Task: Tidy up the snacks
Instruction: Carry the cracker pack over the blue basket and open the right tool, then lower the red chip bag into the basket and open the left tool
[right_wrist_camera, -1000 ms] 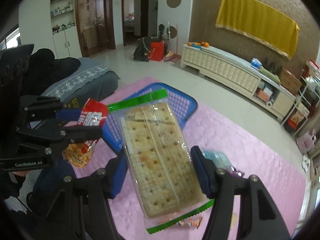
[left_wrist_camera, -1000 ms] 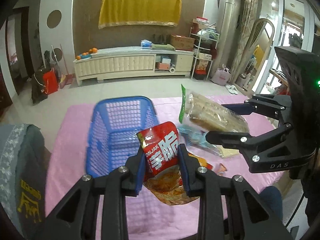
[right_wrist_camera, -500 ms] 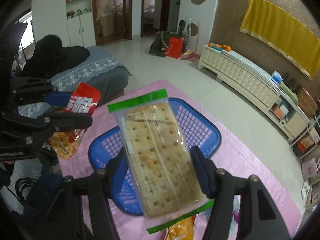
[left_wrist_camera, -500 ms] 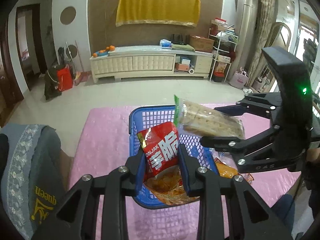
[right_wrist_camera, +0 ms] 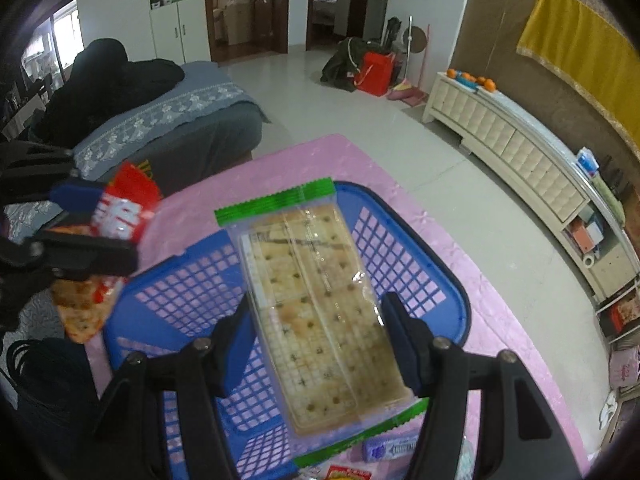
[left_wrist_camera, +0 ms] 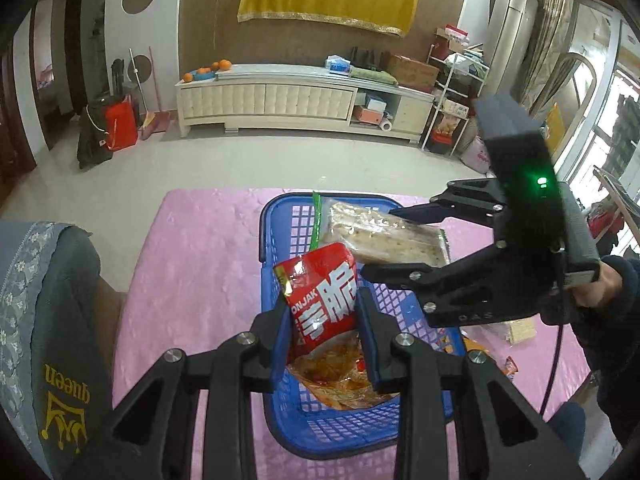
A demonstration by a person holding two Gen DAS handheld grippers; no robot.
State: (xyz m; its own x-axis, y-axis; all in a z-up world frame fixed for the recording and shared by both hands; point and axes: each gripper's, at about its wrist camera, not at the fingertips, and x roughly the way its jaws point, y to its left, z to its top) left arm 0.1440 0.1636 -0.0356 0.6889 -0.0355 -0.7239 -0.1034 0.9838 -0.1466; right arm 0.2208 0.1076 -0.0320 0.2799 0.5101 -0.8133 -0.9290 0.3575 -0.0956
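left tongs [left_wrist_camera: 323, 322] pinching red konjac packet [left_wrist_camera: 322, 304], right tongs [right_wrist_camera: 316, 332] pinching cracker pack [right_wrist_camera: 316, 304] flat, both hanging above blue basket [left_wrist_camera: 276, 240] on pink tabletop [left_wrist_camera: 192, 248], likely lined up for dropping in.

The red snack bag [left_wrist_camera: 324, 300] has the letters "ONJAK" in white, with big white Chinese signs beside them. The start of the word is hidden by a gripper finger. The grey cloth [left_wrist_camera: 48, 320] at the left edge has the word "queen" in yellow, lying sideways, with a small yellow crown next to it. The other gripper [left_wrist_camera: 384, 240] has the letters "DAS" on its black arm. A small purple pack [right_wrist_camera: 390, 449] has words too small to read.
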